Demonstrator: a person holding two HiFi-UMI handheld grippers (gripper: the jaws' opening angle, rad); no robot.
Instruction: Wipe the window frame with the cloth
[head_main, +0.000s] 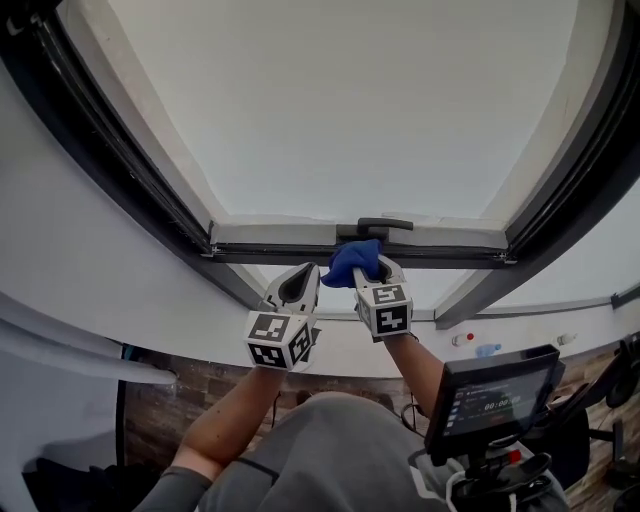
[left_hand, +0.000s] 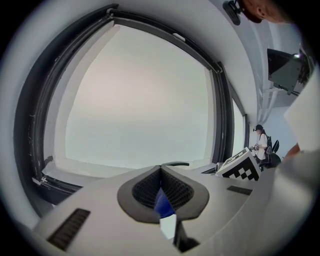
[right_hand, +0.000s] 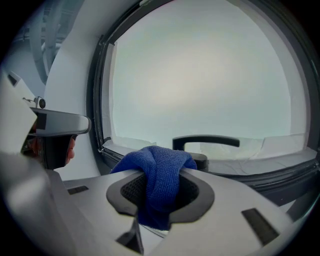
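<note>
My right tongs (head_main: 366, 270) are clamped on the blue cloth (head_main: 355, 260), which bunches over their tips and hides them. In the right gripper view the wad also covers the foot of the black handle (right_hand: 205, 141). My left tongs (head_main: 302, 283) are pressed together just beside the cloth; a blue sliver shows low in their gap, too small to identify. The cloth sits at the bottom rail of the window frame (head_main: 280, 250), right under the handle — whether it touches is hidden by the wad. The rail runs on to either corner, where dark side members rise steeply; the head view cuts off the frame's top.
</note>
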